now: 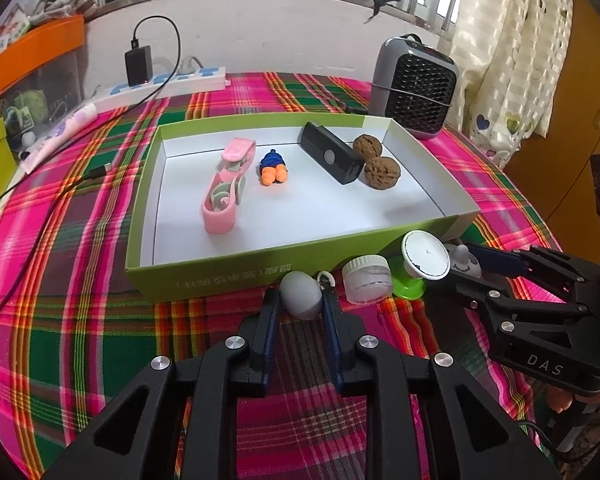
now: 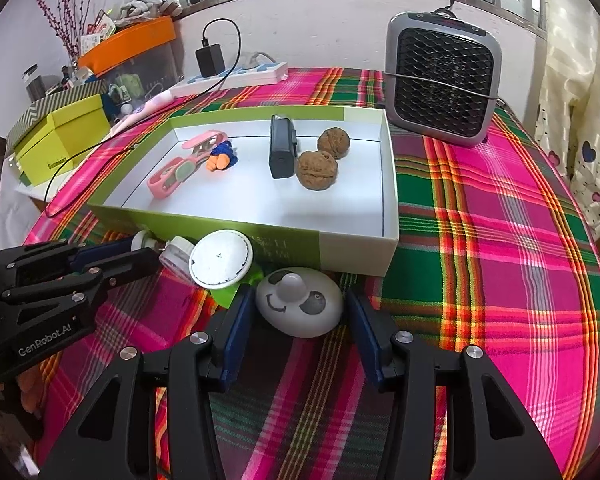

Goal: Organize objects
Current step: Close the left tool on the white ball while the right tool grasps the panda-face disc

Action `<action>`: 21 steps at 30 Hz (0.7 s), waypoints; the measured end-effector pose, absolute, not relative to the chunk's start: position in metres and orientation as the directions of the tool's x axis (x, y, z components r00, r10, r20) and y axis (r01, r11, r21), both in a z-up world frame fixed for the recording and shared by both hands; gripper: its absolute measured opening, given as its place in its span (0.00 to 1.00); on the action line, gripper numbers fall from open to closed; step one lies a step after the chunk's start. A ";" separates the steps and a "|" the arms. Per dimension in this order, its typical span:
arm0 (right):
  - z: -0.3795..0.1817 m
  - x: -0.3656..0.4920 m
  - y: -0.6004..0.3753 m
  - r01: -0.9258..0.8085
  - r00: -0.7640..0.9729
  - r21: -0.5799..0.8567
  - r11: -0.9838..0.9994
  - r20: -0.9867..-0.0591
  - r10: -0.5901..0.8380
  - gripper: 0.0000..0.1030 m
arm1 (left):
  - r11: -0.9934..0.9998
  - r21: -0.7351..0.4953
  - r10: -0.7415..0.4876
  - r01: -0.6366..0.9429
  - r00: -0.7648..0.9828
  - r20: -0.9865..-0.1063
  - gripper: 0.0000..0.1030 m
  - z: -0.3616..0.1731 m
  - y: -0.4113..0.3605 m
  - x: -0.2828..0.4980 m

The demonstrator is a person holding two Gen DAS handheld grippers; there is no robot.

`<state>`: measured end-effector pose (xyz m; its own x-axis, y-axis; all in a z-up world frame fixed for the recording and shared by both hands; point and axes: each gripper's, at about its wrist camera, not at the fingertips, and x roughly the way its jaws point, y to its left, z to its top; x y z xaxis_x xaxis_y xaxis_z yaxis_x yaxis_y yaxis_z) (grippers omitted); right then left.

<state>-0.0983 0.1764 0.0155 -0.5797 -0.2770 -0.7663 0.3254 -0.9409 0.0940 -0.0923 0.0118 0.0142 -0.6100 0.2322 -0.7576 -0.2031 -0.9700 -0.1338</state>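
My landmark is the shallow green box (image 1: 236, 276) with a white inside, lying on a table (image 2: 500, 240) covered in pink, green and orange plaid cloth. Inside the box lie a pink clip (image 1: 224, 188), a small blue and orange toy (image 1: 271, 167), a black oblong gadget (image 1: 332, 152) and two walnuts (image 1: 382, 172).

Just outside the box's near wall sits a row of loose things. My left claw (image 1: 300, 300) is clenched on a small grey egg-shaped ball (image 1: 301, 294), both pads pressing its sides, right against that near wall. Beside it stand a small white-capped jar (image 1: 367, 278) and a white round disc on a green base (image 1: 425, 254).

My right claw (image 2: 298, 312) sits near the box's right front corner, its pads on either side of a white egg-shaped toy with a smiling face (image 2: 298, 302). I cannot tell whether the pads press on it.

Behind the box stand a grey fan heater (image 2: 444, 80) and a white power strip (image 1: 160, 86).
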 end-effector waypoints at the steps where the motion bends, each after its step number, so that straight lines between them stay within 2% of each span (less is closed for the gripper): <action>1: 0.016 -0.098 0.177 0.325 -0.580 0.094 -0.941 -0.766 -0.277 0.47 | -0.970 -0.134 0.233 -0.204 -0.612 -0.756 0.19 0.015 0.012 -0.091; 21: 0.019 -0.093 0.179 0.321 -0.589 0.100 -0.942 -0.757 -0.282 0.47 | -0.971 -0.140 0.233 -0.196 -0.614 -0.754 0.19 0.015 0.010 -0.087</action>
